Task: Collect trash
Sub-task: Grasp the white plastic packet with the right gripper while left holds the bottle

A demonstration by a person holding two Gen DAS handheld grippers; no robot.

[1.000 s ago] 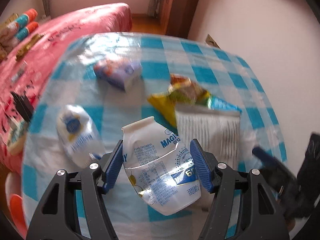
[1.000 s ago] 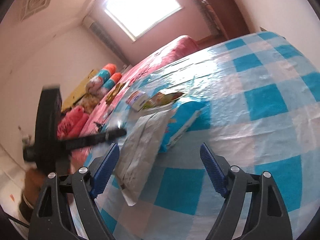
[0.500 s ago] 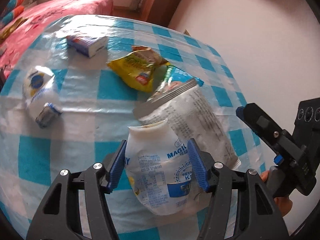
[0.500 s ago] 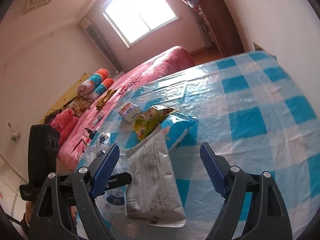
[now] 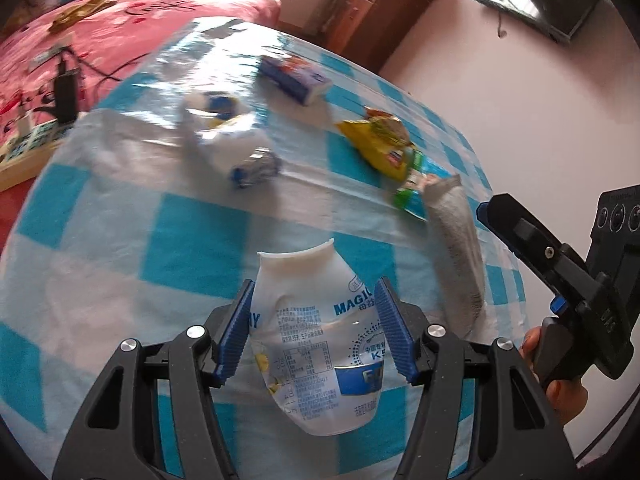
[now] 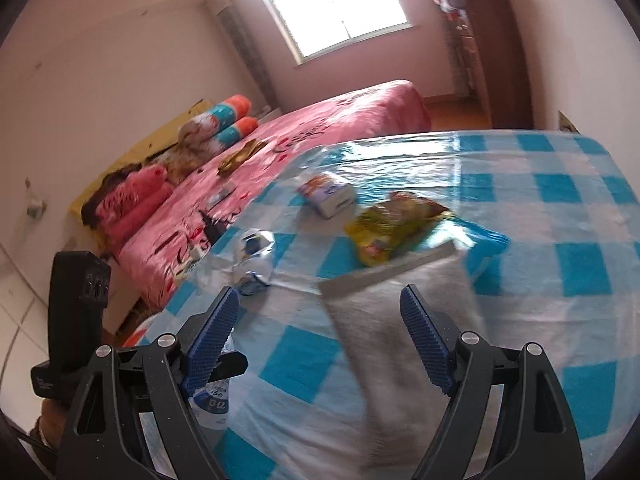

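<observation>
At the far left, a pink bed (image 5: 120, 28) is seen beside the table with the blue-and-white checked cloth (image 5: 188, 240); a small black device with a cable (image 5: 66, 92) lies on the bed. On the cloth, a crumpled white bottle with a blue label (image 5: 228, 140) is lying on its side. Behind it, near the far edge, a small blue-and-white carton (image 5: 294, 78) is placed.

In the middle, a squashed white yoghurt bottle (image 5: 320, 356) is clamped between the blue pads of the left gripper (image 5: 316, 332) and is held above the near part of the cloth.

More to the right, a yellow snack bag (image 5: 378, 142) is seen, and a blue-green wrapper (image 5: 416, 190) is touching it. Just beside these, a large white printed bag (image 5: 460, 256) is spread on the cloth.

At the right, the right gripper (image 6: 320, 336) is held wide apart, with nothing between its pads. In its own view, the white printed bag lies directly in front of it, and the yellow snack bag and the carton are behind that bag. A wooden cabinet (image 6: 500, 60) stands in the far corner under the window (image 6: 336, 4).
</observation>
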